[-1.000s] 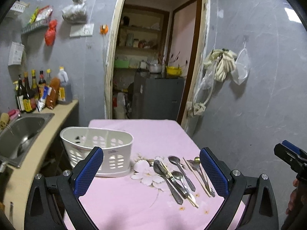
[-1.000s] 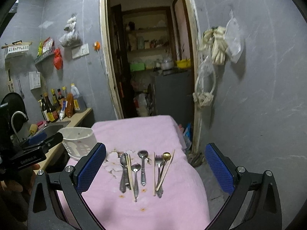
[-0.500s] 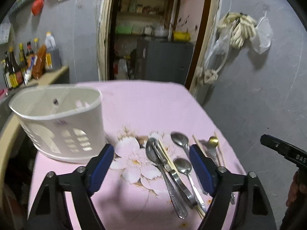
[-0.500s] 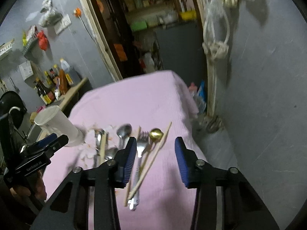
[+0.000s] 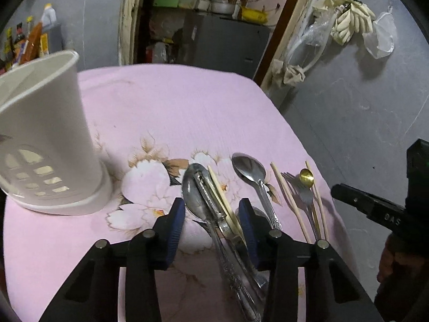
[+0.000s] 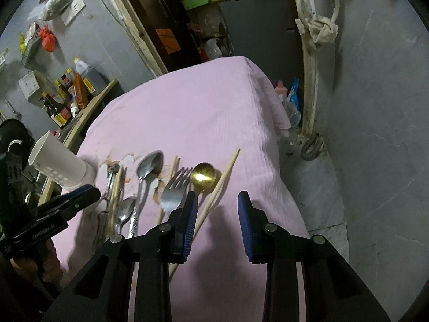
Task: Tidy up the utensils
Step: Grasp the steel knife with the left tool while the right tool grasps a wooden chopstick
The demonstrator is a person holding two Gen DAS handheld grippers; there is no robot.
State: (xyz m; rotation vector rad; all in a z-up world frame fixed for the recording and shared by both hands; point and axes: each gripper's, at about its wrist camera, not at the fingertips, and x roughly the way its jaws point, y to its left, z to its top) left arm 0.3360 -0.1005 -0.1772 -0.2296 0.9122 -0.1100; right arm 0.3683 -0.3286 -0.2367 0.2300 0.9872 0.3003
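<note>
Your left gripper [image 5: 211, 221], jaws narrowed but holding nothing, straddles the large spoon [image 5: 193, 193], peeler [image 5: 210, 198] and chopstick [image 5: 222, 197] on the pink cloth [image 5: 174, 112], while your right gripper [image 6: 217, 214] gapes beside the gold spoon [image 6: 203, 177], white caddy [image 5: 40, 139] farther left.

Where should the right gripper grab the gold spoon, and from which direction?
Take the gold spoon by its thin handle, just behind the bowl, coming down from above with the right gripper open across it. It lies flat, squeezed between the fork and a chopstick, so side access looks poor.
</note>
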